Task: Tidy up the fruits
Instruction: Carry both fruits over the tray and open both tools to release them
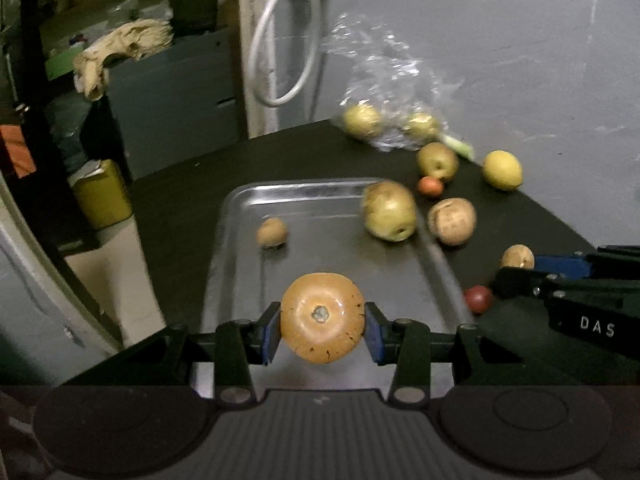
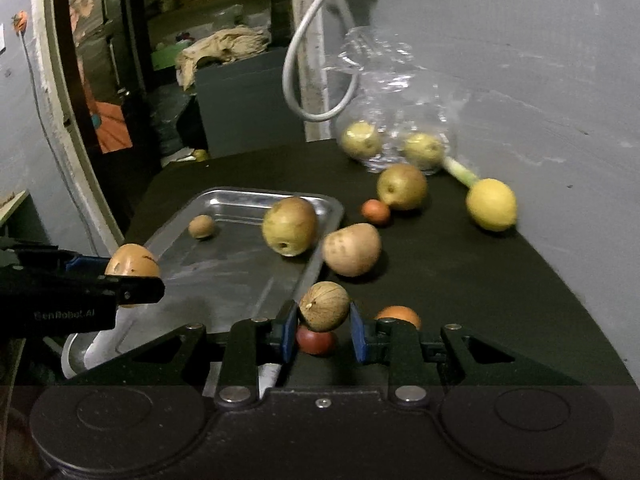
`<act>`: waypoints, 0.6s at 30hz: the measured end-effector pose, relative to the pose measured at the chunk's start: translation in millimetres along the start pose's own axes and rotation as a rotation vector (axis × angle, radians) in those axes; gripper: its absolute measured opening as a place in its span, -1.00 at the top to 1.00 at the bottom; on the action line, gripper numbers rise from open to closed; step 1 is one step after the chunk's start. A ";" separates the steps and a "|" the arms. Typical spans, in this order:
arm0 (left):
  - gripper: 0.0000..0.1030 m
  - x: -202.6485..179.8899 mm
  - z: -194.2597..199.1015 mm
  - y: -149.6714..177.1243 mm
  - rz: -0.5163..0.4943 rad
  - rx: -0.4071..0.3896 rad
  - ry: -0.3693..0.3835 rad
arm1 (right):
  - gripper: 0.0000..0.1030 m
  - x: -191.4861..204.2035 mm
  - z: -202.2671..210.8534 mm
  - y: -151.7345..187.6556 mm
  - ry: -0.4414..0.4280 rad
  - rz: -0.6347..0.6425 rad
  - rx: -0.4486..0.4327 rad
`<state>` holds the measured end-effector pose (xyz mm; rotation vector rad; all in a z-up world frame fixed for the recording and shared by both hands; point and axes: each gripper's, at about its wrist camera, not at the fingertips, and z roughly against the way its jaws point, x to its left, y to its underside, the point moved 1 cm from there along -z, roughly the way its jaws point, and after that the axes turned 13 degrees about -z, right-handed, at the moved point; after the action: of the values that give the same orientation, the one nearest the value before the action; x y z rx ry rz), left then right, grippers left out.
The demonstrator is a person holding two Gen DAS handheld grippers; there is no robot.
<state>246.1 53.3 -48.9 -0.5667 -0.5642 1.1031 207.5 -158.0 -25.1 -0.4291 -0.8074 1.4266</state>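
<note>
My left gripper (image 1: 322,330) is shut on a round orange-brown fruit (image 1: 322,312), held low over the near end of a steel tray (image 1: 320,194). In the tray lie a small brown fruit (image 1: 272,232) and a yellow-green pear (image 1: 390,211). My right gripper (image 2: 324,330) is shut on a tan round fruit (image 2: 324,306), just off the tray's right rim (image 2: 316,268). Under it sits a small red fruit (image 2: 316,341), with an orange fruit (image 2: 400,314) beside it. The left gripper (image 2: 136,280) and its fruit (image 2: 132,265) show at the left of the right wrist view.
On the dark tabletop (image 2: 460,280) right of the tray lie a potato-like fruit (image 2: 351,249), a small orange-red fruit (image 2: 376,212), a pear (image 2: 402,186) and a lemon (image 2: 491,204). A clear plastic bag (image 2: 394,120) with two pears leans on the grey wall. The table drops off at left.
</note>
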 end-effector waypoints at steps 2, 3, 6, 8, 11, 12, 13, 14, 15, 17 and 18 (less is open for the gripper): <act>0.10 6.6 -1.0 4.8 0.017 0.005 -0.005 | 0.41 7.2 -7.0 -1.0 0.000 0.009 0.005; 0.10 9.4 -1.7 6.1 0.020 0.005 -0.008 | 0.41 10.4 -10.3 -1.6 0.001 0.016 0.006; 0.10 15.6 -7.6 6.5 0.030 0.006 -0.006 | 0.41 18.7 -22.3 -5.8 -0.002 0.035 0.009; 0.10 21.0 -12.8 5.5 0.038 0.006 -0.007 | 0.41 24.3 -30.4 -8.1 -0.004 0.053 0.008; 0.10 23.7 -21.5 2.3 0.050 0.007 -0.010 | 0.41 32.3 -41.5 -10.8 -0.008 0.078 0.010; 0.10 25.2 -24.7 0.9 0.054 0.010 -0.011 | 0.41 34.4 -45.4 -11.8 -0.012 0.090 0.016; 0.10 25.6 -28.0 -0.9 0.057 0.012 -0.013 | 0.41 36.6 -49.5 -12.8 -0.016 0.101 0.023; 0.10 26.3 -30.6 -2.3 0.058 0.015 -0.015 | 0.41 38.2 -52.7 -13.3 -0.020 0.112 0.028; 0.10 27.1 -33.1 -3.5 0.057 0.019 -0.017 | 0.41 39.4 -54.4 -12.7 -0.025 0.124 0.031; 0.10 27.2 -36.1 -4.7 0.051 0.026 -0.022 | 0.41 42.5 -59.2 -12.2 -0.028 0.150 0.039; 0.10 27.7 -38.0 -5.2 0.052 0.030 -0.023 | 0.41 43.4 -61.3 -11.9 -0.029 0.158 0.043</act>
<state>284.6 71.9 -69.3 -0.5453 -0.5549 1.1666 257.2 -105.2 -47.9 -0.4477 -0.7785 1.5972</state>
